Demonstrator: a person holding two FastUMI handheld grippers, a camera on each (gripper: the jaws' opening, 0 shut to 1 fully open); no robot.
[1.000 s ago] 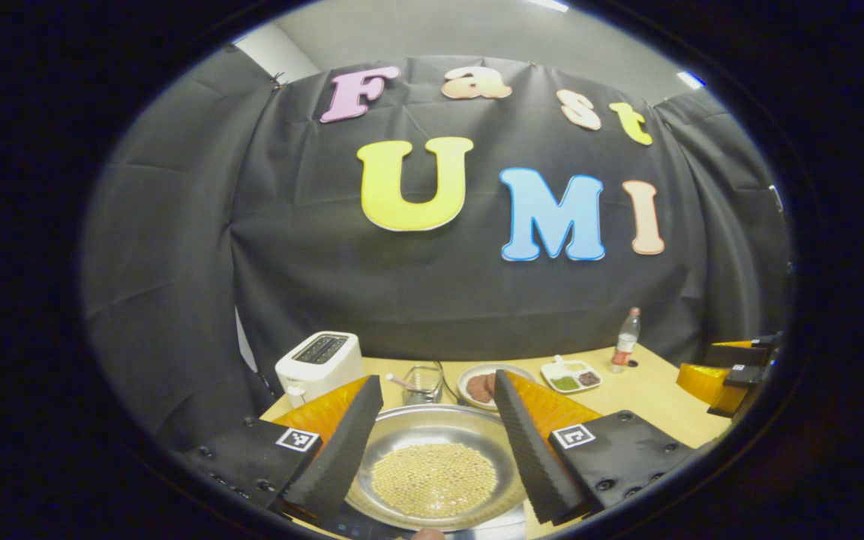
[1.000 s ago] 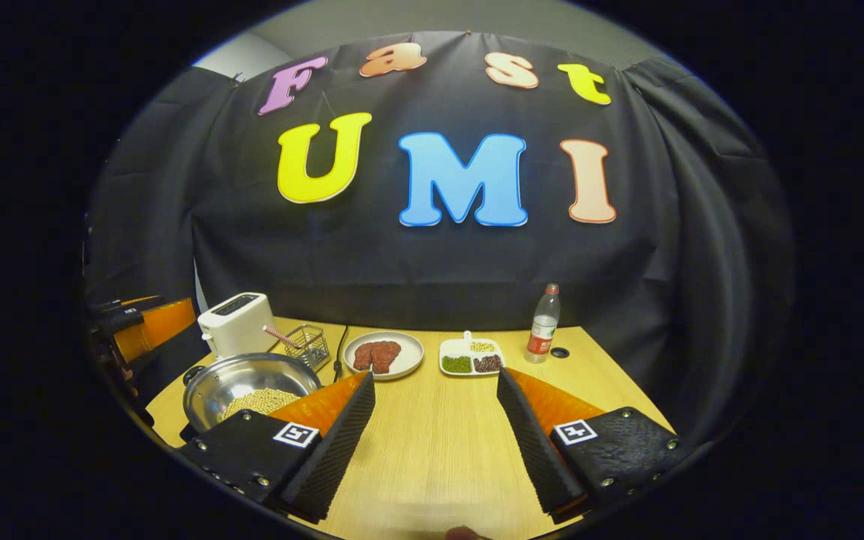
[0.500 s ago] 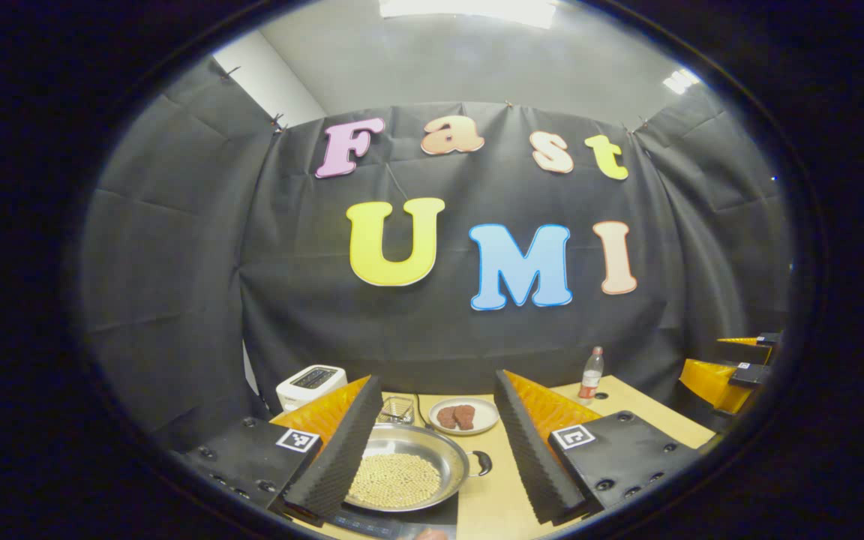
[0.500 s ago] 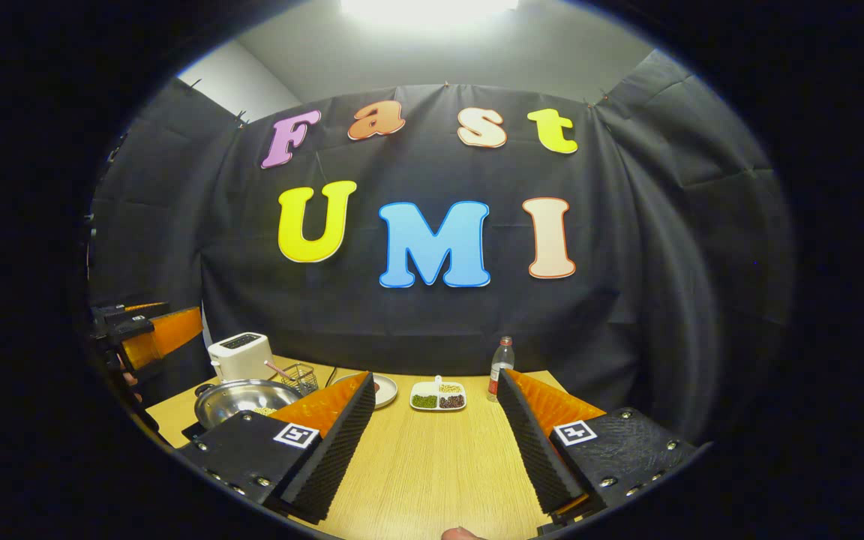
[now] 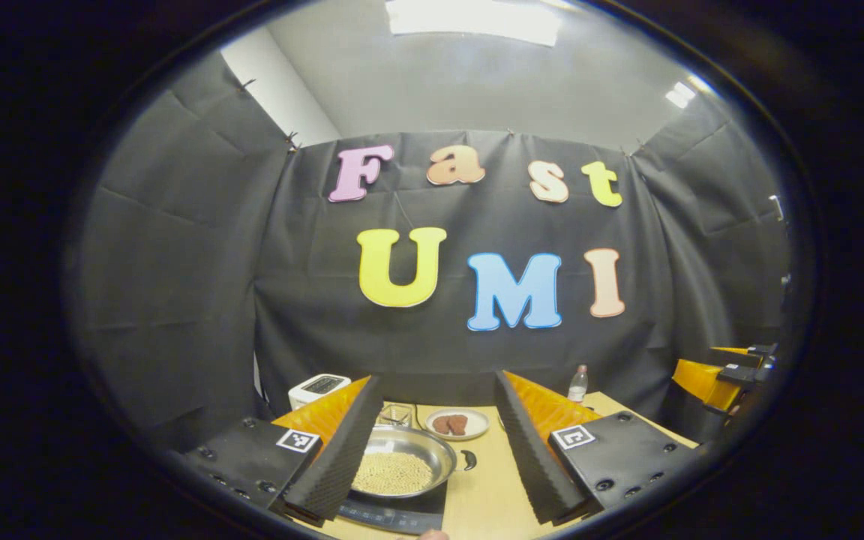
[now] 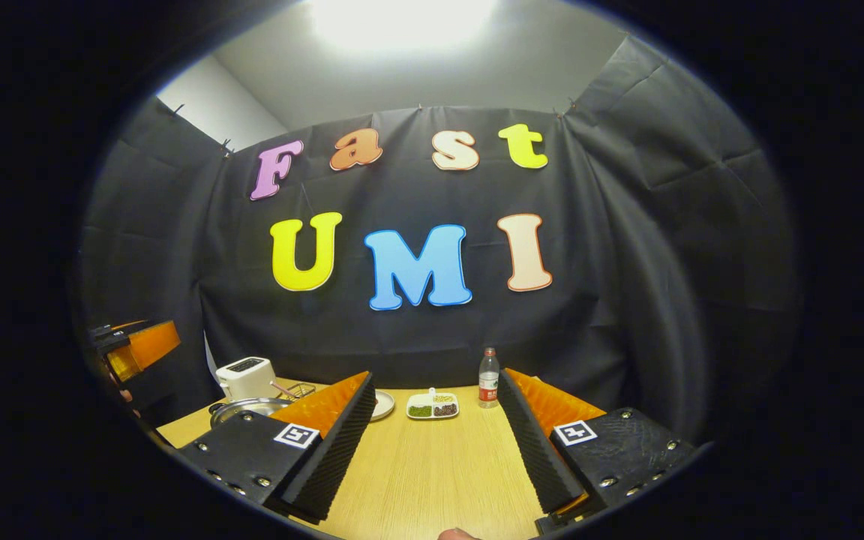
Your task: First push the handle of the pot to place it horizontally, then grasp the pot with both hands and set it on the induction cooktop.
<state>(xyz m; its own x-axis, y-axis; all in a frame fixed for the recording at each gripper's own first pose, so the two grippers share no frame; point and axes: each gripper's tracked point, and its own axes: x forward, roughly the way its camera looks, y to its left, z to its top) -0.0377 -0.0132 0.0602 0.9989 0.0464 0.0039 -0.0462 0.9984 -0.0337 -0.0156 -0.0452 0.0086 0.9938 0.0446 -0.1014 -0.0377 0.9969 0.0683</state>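
A: Where does the pot (image 5: 400, 470) stand?

B: Low centre of the left gripper view, on the dark induction cooktop (image 5: 394, 516), its side handle (image 5: 471, 460) pointing right across the bench (image 6: 432, 472).

A: And the grippers?

B: Left gripper (image 5: 432, 450) and right gripper (image 6: 436, 442) both hang clear of it, jaws apart, holding nothing. By this look the placing is done; little seems left.
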